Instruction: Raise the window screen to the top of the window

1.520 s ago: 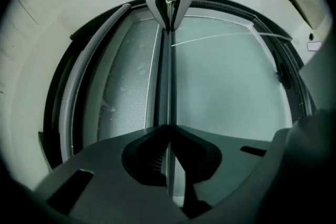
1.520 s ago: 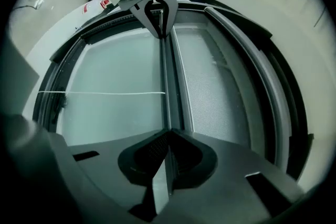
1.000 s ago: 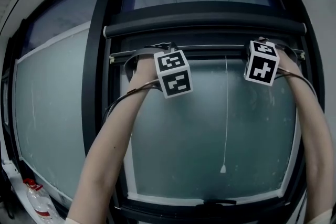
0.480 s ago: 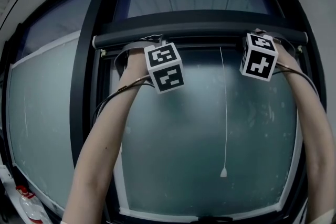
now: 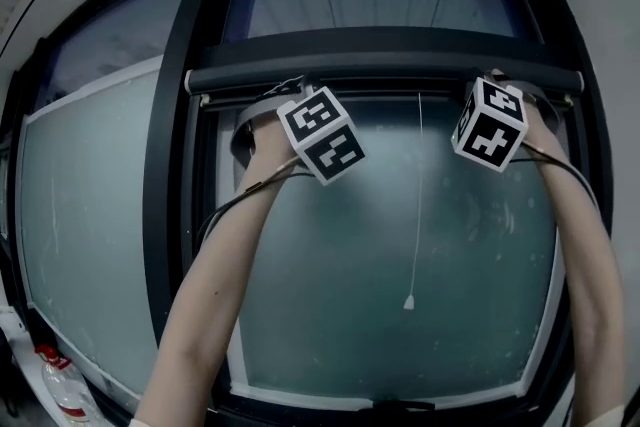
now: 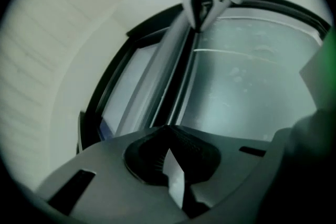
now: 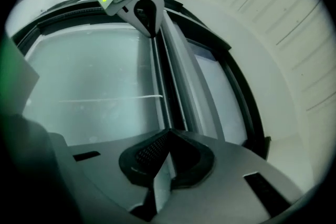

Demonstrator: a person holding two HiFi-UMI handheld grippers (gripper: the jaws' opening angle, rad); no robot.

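Note:
The window screen's bottom bar [image 5: 400,96] sits right under the dark roller housing [image 5: 380,75] at the top of the window; it also shows in the left gripper view [image 6: 169,73] and the right gripper view [image 7: 172,86]. Its pull cord [image 5: 415,205] hangs down the frosted glass. Both arms reach up to the bar. My left gripper [image 5: 277,97] [image 6: 168,131] is at the bar's left part, jaws shut tip to tip with nothing between them. My right gripper [image 5: 520,91] [image 7: 169,134] is at its right part, jaws also shut and empty. Each gripper shows in the other's view, left [image 7: 146,13] and right [image 6: 202,5].
A thick black mullion [image 5: 175,165] divides this pane from the frosted pane on the left. A window handle [image 5: 400,407] sits on the lower frame. A plastic bottle [image 5: 62,385] stands at the bottom left. Pale ceiling curves round the window.
The screen's bar and both grippers have gone up until the bar meets the roller housing. The marker cubes have rolled, the left one more. The pull cord's end hangs higher.

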